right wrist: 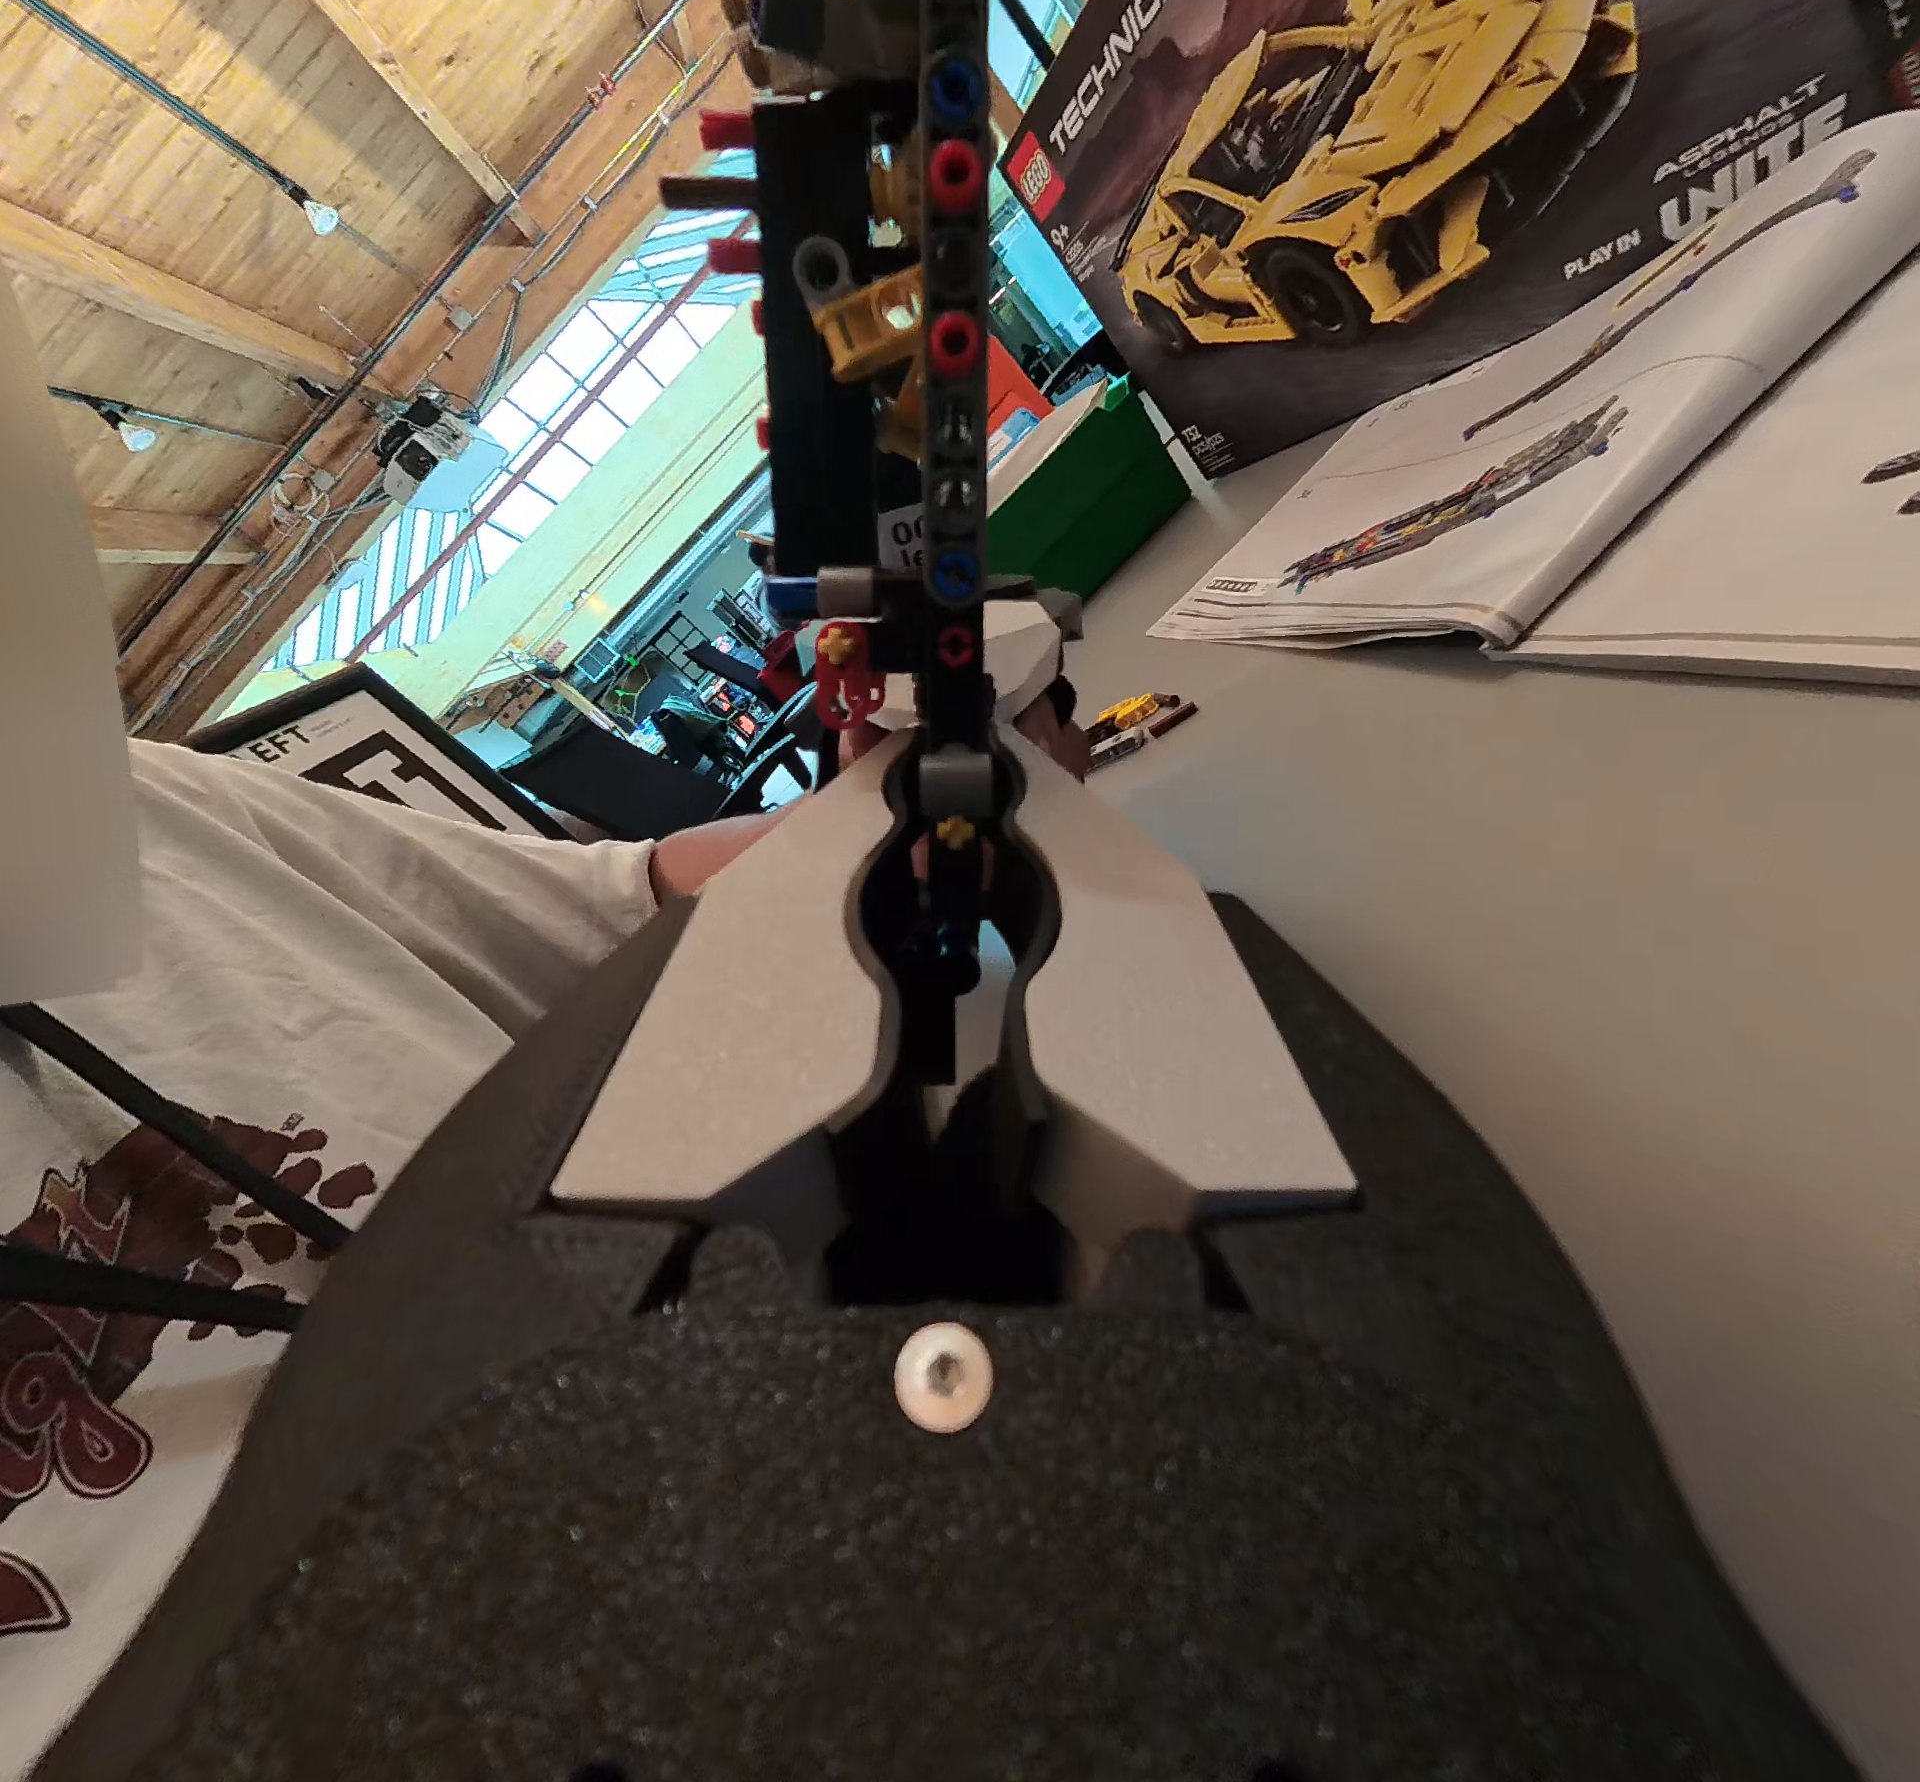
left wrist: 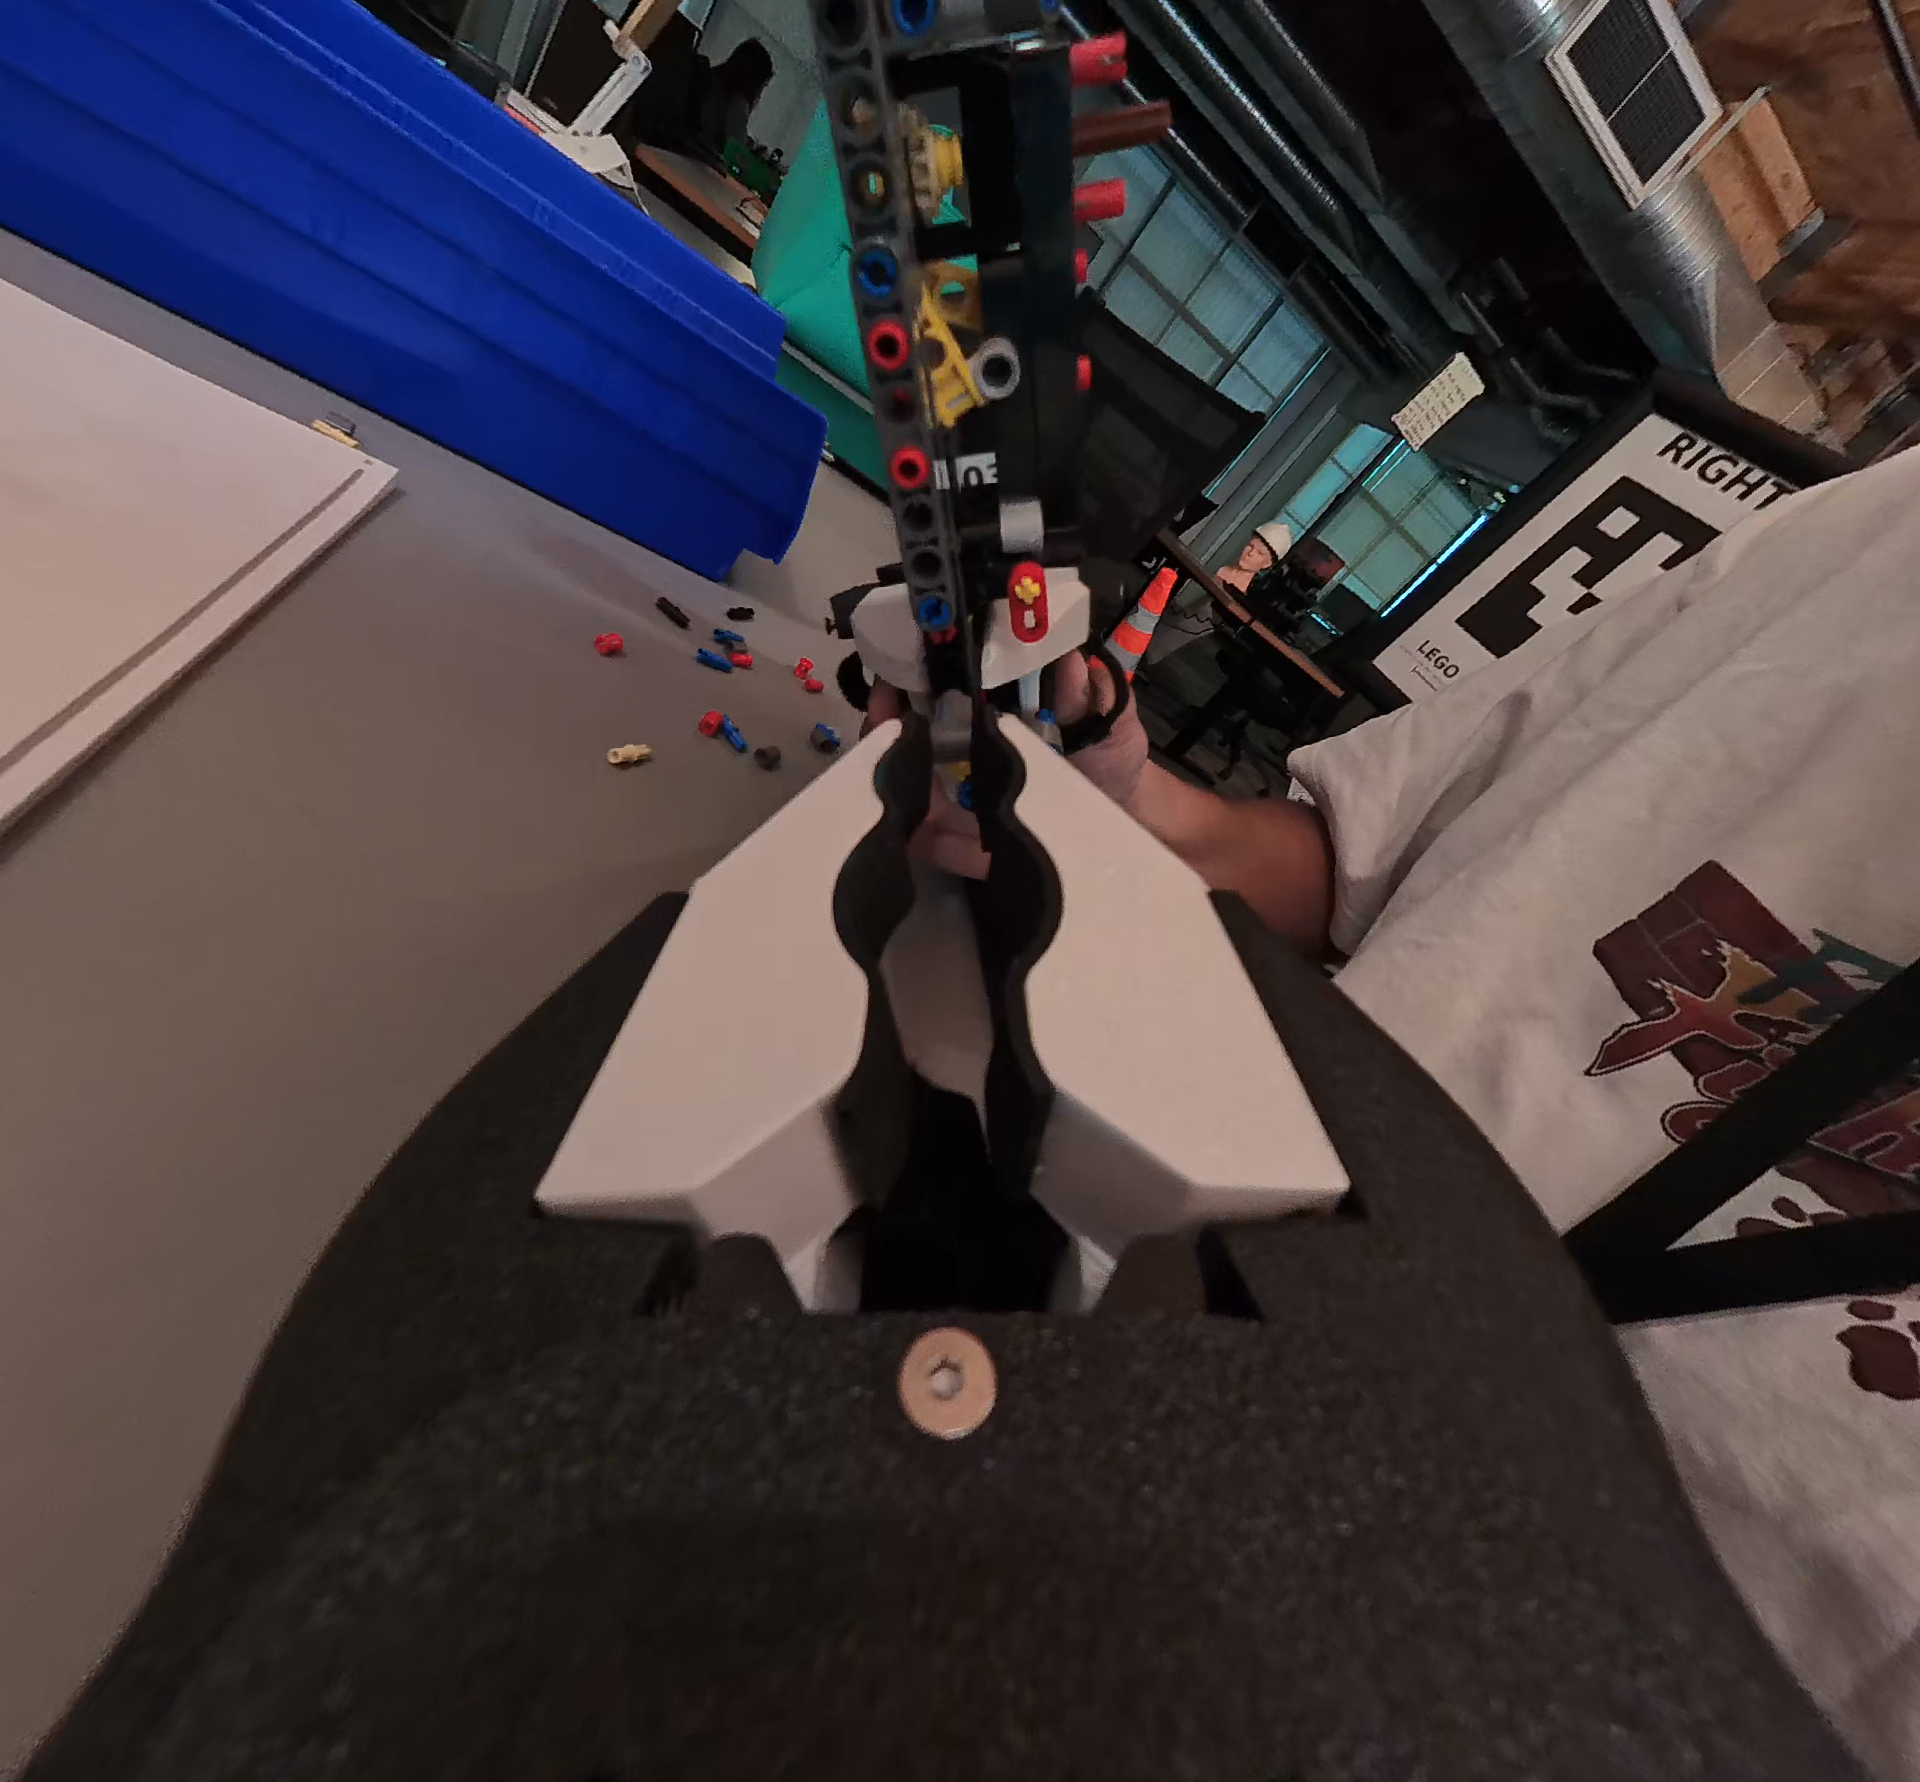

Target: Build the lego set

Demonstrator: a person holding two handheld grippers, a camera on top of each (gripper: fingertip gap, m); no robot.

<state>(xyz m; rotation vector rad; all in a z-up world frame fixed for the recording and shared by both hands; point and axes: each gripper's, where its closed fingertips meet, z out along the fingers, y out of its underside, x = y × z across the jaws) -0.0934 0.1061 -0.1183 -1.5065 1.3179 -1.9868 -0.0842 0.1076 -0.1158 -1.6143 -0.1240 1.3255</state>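
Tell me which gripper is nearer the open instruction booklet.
Right. The right gripper, shut on the lego assembly, has the booklet just beyond it; the left gripper faces the loose pins instead.

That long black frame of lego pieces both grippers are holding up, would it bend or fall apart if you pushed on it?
The lego frame probably flexes slightly: it looks long and thin, gripped only at its lower end by the left gripper and right gripper. Its protruding red pins might pop out if knocked.
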